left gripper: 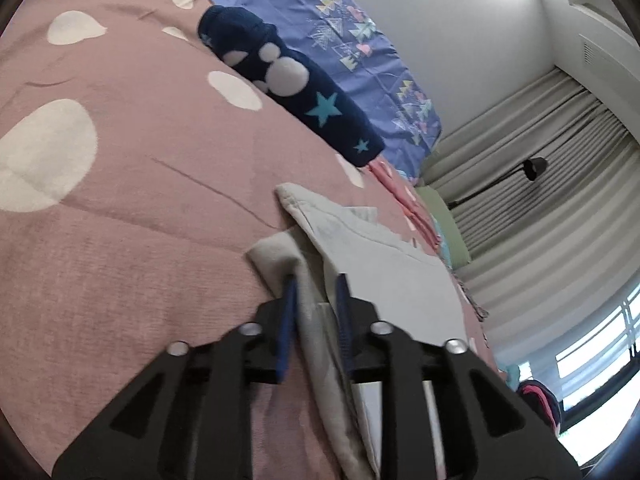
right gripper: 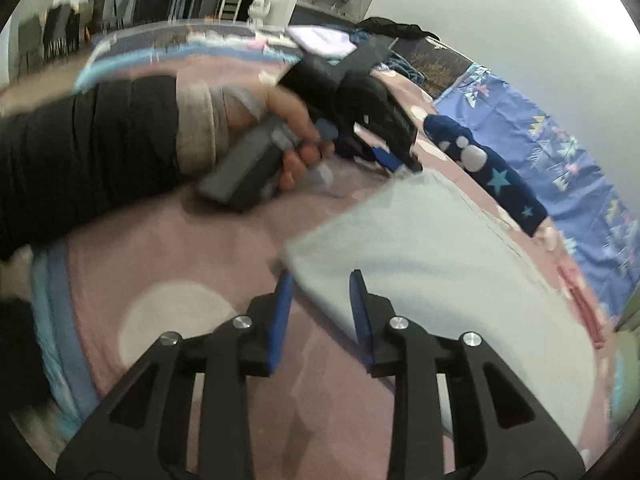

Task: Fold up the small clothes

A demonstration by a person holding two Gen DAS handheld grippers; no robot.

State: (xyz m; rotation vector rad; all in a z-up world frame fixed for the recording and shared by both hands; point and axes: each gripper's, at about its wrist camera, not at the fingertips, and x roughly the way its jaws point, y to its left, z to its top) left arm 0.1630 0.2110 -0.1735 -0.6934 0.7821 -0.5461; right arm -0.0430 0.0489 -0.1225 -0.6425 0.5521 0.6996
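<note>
Where cloth bunches, left claw clamped.

Ahead of the black left gripper, with its blue pads, a pale grey-white garment is lying on a dusty-pink bedspread dotted with cream ovals. Beyond it, a navy garment is showing turquoise stars and white blobs against a periwinkle sheet printed with triangles.

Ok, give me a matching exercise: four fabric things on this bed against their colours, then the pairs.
Things:
1. small garment
2. sock
3. bedspread
4. sheet

Colours:
A. purple-blue with triangle prints
B. dusty pink with pale blotches
C. pale light fabric
D. navy with stars

Pairs: 1-C, 2-D, 3-B, 4-A
</note>
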